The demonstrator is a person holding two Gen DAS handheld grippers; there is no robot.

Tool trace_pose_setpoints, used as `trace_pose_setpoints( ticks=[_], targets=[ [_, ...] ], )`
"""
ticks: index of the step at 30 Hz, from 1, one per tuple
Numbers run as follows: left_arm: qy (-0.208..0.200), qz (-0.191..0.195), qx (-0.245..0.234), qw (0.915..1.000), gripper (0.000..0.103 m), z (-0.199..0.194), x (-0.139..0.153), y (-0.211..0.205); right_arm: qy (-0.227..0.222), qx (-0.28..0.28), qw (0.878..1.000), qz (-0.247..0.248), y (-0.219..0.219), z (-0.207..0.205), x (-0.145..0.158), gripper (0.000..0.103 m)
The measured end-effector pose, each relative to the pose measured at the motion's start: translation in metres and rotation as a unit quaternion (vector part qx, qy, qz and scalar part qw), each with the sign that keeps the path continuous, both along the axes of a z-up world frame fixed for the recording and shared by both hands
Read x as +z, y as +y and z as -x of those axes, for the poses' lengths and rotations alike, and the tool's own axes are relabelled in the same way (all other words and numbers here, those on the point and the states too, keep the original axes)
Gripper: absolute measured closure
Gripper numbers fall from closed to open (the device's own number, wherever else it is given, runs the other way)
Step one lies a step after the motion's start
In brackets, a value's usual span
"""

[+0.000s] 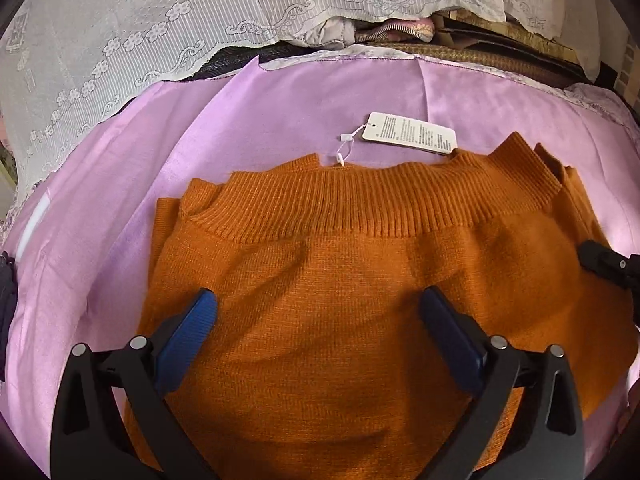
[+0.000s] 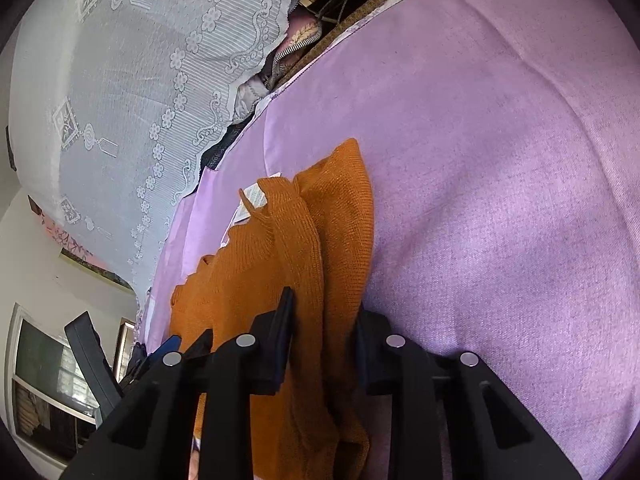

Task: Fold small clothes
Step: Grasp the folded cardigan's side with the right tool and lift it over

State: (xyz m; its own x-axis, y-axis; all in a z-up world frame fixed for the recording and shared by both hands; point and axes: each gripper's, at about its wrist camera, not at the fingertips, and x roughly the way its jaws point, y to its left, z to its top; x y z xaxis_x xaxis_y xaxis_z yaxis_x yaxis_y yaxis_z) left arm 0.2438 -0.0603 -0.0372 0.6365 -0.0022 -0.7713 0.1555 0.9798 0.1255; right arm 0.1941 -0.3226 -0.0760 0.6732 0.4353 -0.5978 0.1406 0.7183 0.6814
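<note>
The left gripper (image 1: pixel 318 300) hung spread wide over the orange sweater (image 1: pixel 360 280), which lay flat on the purple sheet (image 1: pixel 280 108), bare cloth beyond its fingertips. The right gripper (image 2: pixel 324 312) was clamped on the sweater's bunched edge; its lower part ran out of frame.

Lilac cloth-covered surface (image 1: pixel 280 120) carries orange knit sweater (image 1: pixel 340 280) lying flat, paper tag (image 1: pixel 410 134) beside its collar, directly on cloth.
</note>
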Motion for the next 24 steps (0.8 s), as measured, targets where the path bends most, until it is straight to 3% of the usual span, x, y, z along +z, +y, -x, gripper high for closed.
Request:
trace_pose_setpoints(
  ticks=[4,7,12,16,19,24],
  targets=[
    [0.000,0.015,0.005,0.9999,0.004,0.002,0.001,0.007,0.000,-0.008,1.000,0.007,0.002,0.003,0.000,0.077],
    [-0.018,0.026,-0.001,0.9995,0.005,0.015,0.008,0.012,-0.008,-0.016,1.000,0.007,0.006,0.008,0.006,0.084],
    [-0.028,0.018,-0.026,0.9991,0.005,0.039,0.015,0.008,-0.024,-0.014,1.000,0.007,0.011,0.013,0.023,0.086],
    [-0.036,0.075,-0.048,0.9954,0.005,0.043,0.041,-0.001,-0.041,-0.007,0.999,0.028,0.021,0.019,0.040,0.087],
    [-0.043,0.051,-0.057,0.9962,0.005,0.037,0.048,-0.023,-0.045,-0.006,0.999,0.025,0.024,0.021,0.046,0.087],
    [0.014,-0.004,-0.042,0.9990,0.004,0.016,0.005,-0.040,-0.039,0.005,0.999,0.003,0.027,0.022,0.047,0.087]
  ],
)
